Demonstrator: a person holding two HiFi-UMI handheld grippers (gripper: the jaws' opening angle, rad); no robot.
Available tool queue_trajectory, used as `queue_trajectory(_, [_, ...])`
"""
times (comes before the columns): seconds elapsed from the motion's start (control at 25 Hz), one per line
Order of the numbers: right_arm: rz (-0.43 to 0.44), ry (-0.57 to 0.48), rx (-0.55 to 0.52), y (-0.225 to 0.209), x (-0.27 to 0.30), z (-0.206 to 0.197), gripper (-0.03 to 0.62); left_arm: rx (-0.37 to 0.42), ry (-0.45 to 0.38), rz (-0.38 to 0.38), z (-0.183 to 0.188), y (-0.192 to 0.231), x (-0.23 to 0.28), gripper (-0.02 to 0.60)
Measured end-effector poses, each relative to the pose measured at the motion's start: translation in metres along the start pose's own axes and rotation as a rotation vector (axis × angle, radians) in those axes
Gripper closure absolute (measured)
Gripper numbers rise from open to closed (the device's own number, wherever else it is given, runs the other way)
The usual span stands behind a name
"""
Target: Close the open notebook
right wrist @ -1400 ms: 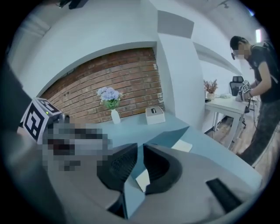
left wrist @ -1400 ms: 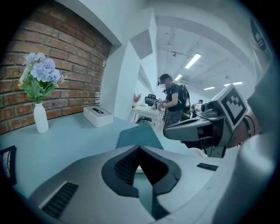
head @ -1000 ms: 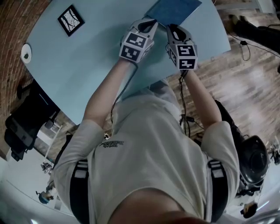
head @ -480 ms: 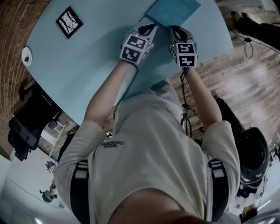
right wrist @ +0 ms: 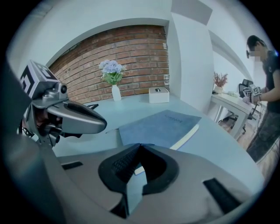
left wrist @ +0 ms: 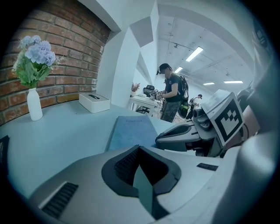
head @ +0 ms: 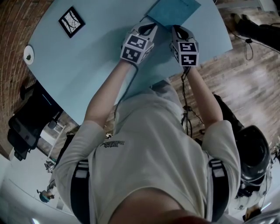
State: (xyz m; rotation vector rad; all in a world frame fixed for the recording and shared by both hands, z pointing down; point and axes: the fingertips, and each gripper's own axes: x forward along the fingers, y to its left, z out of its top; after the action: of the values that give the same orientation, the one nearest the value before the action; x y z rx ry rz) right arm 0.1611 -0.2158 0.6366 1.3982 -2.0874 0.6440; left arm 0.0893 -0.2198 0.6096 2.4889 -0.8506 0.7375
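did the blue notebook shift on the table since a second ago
No. The notebook lies at the same spot and angle by the table's far edge, and just as far from the picture frame as before.

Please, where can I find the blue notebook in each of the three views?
Head view: the blue notebook lies at the top edge, right of the middle.
Left gripper view: the notebook is near the middle, a little left, seen lengthwise.
Right gripper view: the notebook is near the middle, slightly right.
Shared landmark: the light blue table under it, seen in all three views.
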Motion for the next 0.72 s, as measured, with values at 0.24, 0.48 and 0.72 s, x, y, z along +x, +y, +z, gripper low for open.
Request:
queue_trajectory(0.24, [-0.006,-0.074,-0.038,0.0,-0.021,0.036,0.585,-0.008,-0.055,0.023,0.027,-0.001,-0.024,0.572])
queue_trajectory(0.48, [0.018,-0.18,-0.083,0.01,-0.066,0.083,0.588,0.028,-0.149,0.023,0.072,-0.017,-0.062,0.572])
queue_trajectory(0.72, [0.033,-0.301,-0.128,0.029,-0.12,0.136,0.588,0.039,-0.273,0.042,0.119,-0.03,-0.121,0.572])
